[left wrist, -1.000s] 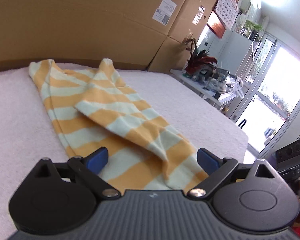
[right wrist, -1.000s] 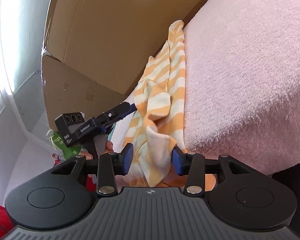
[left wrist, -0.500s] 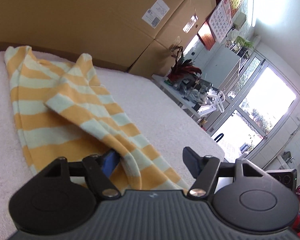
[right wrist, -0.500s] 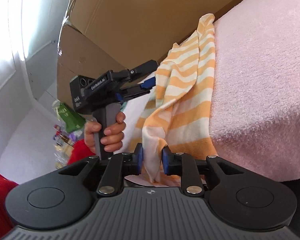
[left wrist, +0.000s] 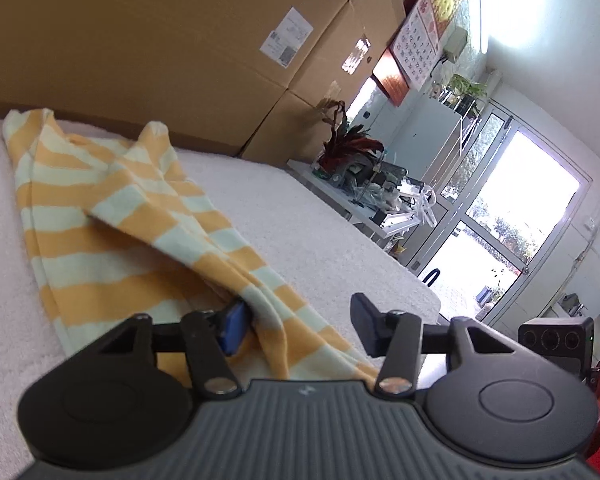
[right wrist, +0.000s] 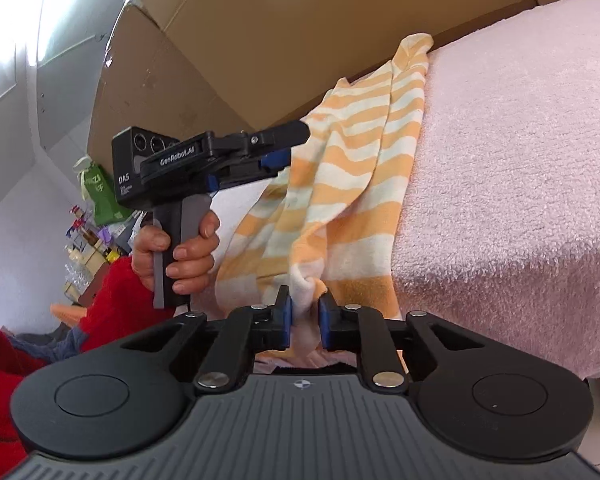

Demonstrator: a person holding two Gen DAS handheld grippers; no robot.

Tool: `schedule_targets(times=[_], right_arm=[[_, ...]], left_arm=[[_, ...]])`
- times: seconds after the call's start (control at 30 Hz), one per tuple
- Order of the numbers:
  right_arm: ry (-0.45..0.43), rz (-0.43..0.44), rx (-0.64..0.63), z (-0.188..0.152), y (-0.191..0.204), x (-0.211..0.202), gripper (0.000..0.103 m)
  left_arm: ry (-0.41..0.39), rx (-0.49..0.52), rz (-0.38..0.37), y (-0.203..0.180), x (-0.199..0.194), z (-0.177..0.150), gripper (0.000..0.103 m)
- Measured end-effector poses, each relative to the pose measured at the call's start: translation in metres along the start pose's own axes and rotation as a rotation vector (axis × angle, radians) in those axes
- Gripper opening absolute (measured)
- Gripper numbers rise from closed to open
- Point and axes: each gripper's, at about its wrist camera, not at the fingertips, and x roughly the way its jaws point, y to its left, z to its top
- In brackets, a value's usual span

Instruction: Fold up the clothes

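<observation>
Left wrist view: the left tool is low over a striped garment in orange and pale green bands, which lies lengthwise on a white fleecy blanket covering the surface. Its two fingers stand wide apart; the blue-padded one on the left is tucked against a raised fold of the garment, and the dark finger on the right is clear of the cloth, over the blanket. The garment's near end bunches into ridges between them and runs down out of sight under the tool body. Large cardboard boxes stand behind the blanket, a wall calendar hangs to the right of them, and a glass door is bright in the background.

Right wrist view: the right tool has its blue pads closed tight on a pale bunched corner of the garment at the edge of the blanket, where the cloth hangs over the side. From that pinch the fabric climbs in folds up onto the blanket toward the boxes. The left tool shows here from the side, held in a hand with a red sleeve, its tips reaching in at the garment's hanging edge. Whether its upper finger touches the cloth cannot be told.
</observation>
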Motion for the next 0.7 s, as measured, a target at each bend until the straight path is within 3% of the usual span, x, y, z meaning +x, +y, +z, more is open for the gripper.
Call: schedule_targets(times=[0.13,0.17,0.23,0.3,0.4,0.53,0.7], right_arm=[[0.115,-0.029,-0.129,-0.004,0.013,-0.001,0.02],[0.118,-0.037,-0.163,-0.003,0.017,-0.004,0.02],[0.068,-0.019,-0.205,0.004,0.022,-0.016,0.02],[-0.052,0.026,-0.155,0.019,0.017,-0.029,0.022],[-0.177,0.006,-0.035,0.04,0.0,-0.028,0.023],[-0.128,-0.069,0.019,0.045,-0.02,-0.001,0.024],[-0.094,-0.047,0.016,0.035,-0.019,0.011,0.025]], left_arm=[[0.061,-0.018,0.071,0.007,0.008,-0.005,0.053],[0.055,-0.023,0.073,0.008,0.007,-0.006,0.064],[0.037,-0.027,0.067,0.009,0.004,-0.006,0.072],[0.024,-0.041,0.055,0.011,0.002,-0.007,0.073],[0.0,-0.07,0.033,0.015,-0.002,-0.008,0.075],[-0.018,-0.118,0.013,0.022,-0.006,-0.009,0.077],[-0.014,-0.117,0.012,0.021,-0.004,-0.009,0.08]])
